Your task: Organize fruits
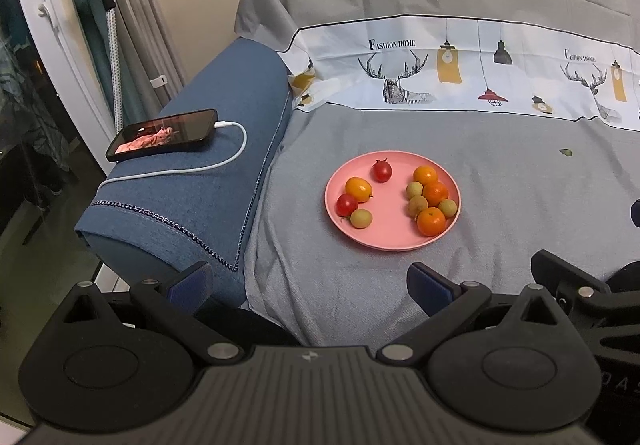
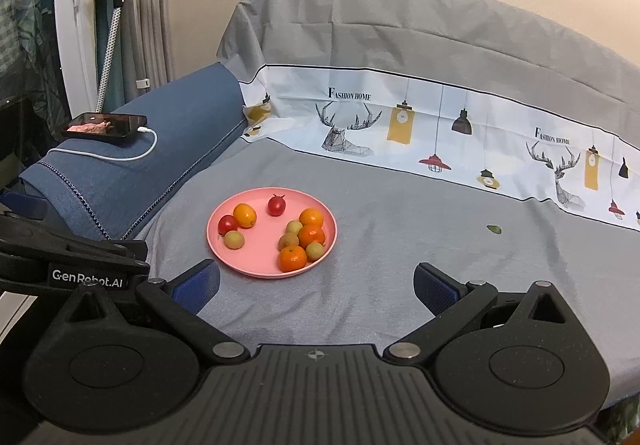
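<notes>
The grey sofa cover lies bare all round the pink plate, widest to its right, where only a small green scrap sits. On the left the blue armrest, carrying a phone and white cable, rises close beside the plate.

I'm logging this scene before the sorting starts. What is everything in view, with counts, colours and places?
Round pink plate: one, on grey cover.
Orange citrus fruits: four, on plate.
Red cherry tomatoes: two, plate's far left.
Yellow-green round fruits: four, on plate.
Small green scrap: one, right of plate.
Black phone: one, charging by white cable, on blue armrest.
Left gripper: open.
Right gripper: open.
</notes>
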